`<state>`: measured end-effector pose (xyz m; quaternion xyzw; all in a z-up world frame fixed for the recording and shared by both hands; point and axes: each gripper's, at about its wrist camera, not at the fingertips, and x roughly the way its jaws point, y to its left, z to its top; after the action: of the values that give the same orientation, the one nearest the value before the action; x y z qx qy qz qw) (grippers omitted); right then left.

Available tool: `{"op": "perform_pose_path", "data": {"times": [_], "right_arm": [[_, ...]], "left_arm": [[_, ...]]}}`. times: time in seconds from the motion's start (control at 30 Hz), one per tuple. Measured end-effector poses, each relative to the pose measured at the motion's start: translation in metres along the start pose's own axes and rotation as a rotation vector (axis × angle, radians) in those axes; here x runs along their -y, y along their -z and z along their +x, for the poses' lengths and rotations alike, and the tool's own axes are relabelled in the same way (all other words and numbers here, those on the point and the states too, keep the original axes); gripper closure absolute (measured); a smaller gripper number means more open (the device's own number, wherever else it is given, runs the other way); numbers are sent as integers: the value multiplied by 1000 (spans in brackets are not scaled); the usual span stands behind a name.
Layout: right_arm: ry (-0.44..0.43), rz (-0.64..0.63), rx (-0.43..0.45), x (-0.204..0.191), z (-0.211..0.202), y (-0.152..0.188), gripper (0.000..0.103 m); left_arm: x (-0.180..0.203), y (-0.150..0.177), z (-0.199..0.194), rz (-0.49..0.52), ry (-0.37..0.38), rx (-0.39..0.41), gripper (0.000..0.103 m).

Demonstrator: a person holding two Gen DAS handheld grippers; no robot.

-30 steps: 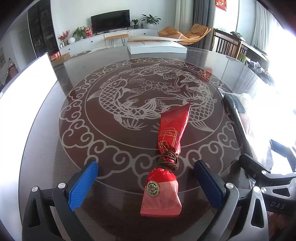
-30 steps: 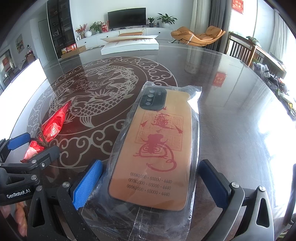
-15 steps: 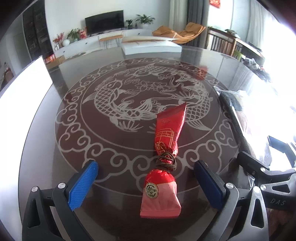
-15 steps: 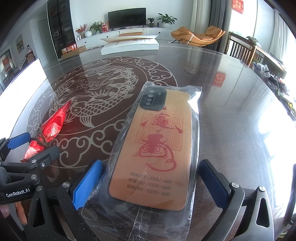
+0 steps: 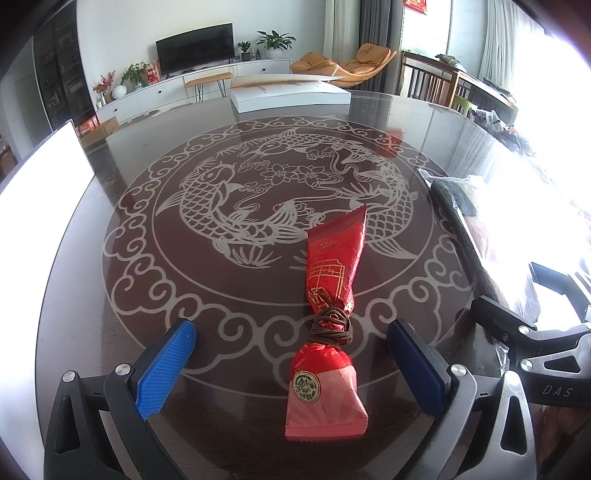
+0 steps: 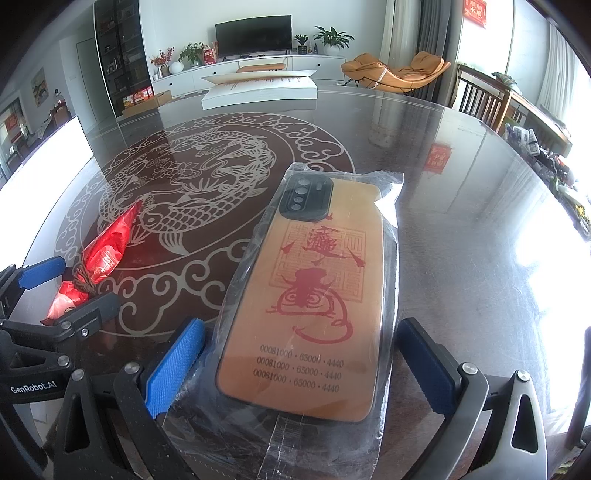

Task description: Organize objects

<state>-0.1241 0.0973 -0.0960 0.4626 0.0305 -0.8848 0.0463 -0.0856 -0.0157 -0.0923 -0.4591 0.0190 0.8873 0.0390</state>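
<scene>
Item 1: red foil packet [image 5: 328, 325], cinched at the waist with a wound brown cord [image 5: 331, 326], with a round green seal on its pale pink lower end. It lies flat on the glass-topped table [image 5: 258, 155], across the scrolled border of the etched fish medallion [image 5: 280, 206], its pointed end aimed away from the camera. It sits between the fingers of the left gripper [image 5: 291, 363], nearer the right-hand pad, touching neither. The left gripper's blue pads [image 5: 166, 369] stand wide apart, holding nothing.

Item 2: tan phone case [image 6: 314, 295] sealed in a clear plastic bag [image 6: 388, 199], printed with a red seal-style figure and three rows of digits, with a black camera block at its far end. It lies flat on the table to the right of the red packet [image 6: 103, 254], the two well apart. Its near end rests between the fingers of the right gripper [image 6: 299, 373], which are spread wide; the left pad [image 6: 173, 369] lies just beside the bag's crinkled edge, contact uncertain.

Surroundings: a white flat box [image 6: 258, 88] at the table's far edge; beyond it a television [image 6: 253, 35], a white low cabinet with potted plants, and an orange lounge chair [image 6: 395, 72].
</scene>
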Motion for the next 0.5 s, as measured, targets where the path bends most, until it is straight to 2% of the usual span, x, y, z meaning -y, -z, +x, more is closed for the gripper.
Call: {"op": "perform_pose_path", "data": {"times": [0.5], "right_arm": [[1, 5, 3, 2, -2, 1, 0]], "left_arm": [[0, 0, 1, 0, 0, 0, 0]]}}
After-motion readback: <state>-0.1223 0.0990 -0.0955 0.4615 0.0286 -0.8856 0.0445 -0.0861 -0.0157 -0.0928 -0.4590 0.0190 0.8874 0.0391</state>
